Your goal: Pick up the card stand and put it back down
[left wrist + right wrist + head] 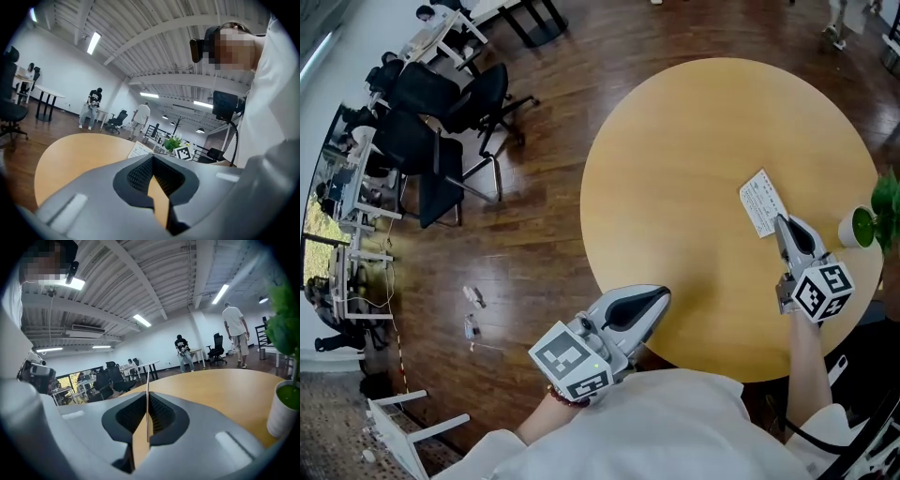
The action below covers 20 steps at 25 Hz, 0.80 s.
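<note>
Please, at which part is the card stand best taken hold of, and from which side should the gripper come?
Probably grip the thin flat panel of the card stand at its near edge, coming from the person's side, one jaw on each face. The right gripper is shut on it this way.

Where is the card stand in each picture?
Head view: right side of the round table, card stand pinched by the right gripper.
Left gripper view: middle, white card just left of the potted plant.
Right gripper view: centre, edge-on between the fingers.
Shared landmark: the potted plant.
</note>
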### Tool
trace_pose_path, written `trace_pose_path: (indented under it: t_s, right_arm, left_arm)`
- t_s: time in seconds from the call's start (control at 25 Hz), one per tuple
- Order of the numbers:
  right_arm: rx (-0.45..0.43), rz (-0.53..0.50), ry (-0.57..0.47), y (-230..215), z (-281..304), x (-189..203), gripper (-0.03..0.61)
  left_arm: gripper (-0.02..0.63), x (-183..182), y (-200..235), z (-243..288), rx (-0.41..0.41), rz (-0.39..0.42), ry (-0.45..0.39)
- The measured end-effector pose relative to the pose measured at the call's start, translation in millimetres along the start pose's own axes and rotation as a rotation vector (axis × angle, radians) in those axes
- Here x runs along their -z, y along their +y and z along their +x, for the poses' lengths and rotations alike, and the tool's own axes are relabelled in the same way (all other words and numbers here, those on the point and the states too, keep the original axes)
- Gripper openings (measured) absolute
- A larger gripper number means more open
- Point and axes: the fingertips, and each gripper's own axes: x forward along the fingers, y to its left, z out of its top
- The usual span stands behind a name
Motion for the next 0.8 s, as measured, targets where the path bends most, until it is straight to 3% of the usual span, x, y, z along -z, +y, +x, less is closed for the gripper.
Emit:
trace_pose_path:
  t_s: [0.36,0.48,0.64,0.8]
  right_arm:
    - [0.02,0.012,-0.061,91.4,-109.4,16.0,0.021]
    - [0.014,-0.008,-0.067,131.9,-138.5,17.3,0.021]
    - [0.019,-0.023,-0.105,199.4,-177.9,18.6,0.021]
    - [0.076,-0.002,-0.153,258.5,-219.0,43.1,0.021]
  left_arm:
    - [0.0,7.6,-69.9,-69.9,0.08,0.06,-0.063]
    - [0.0,10.6,-87.6,-107.2,0.082,0.074,-0.102]
    - [0.0,4.5,-101.0,-171.7,0.032,0.075,-0.22]
    - [0.0,27.7,-118.3,-222.6,0.095,0.107,-0.218]
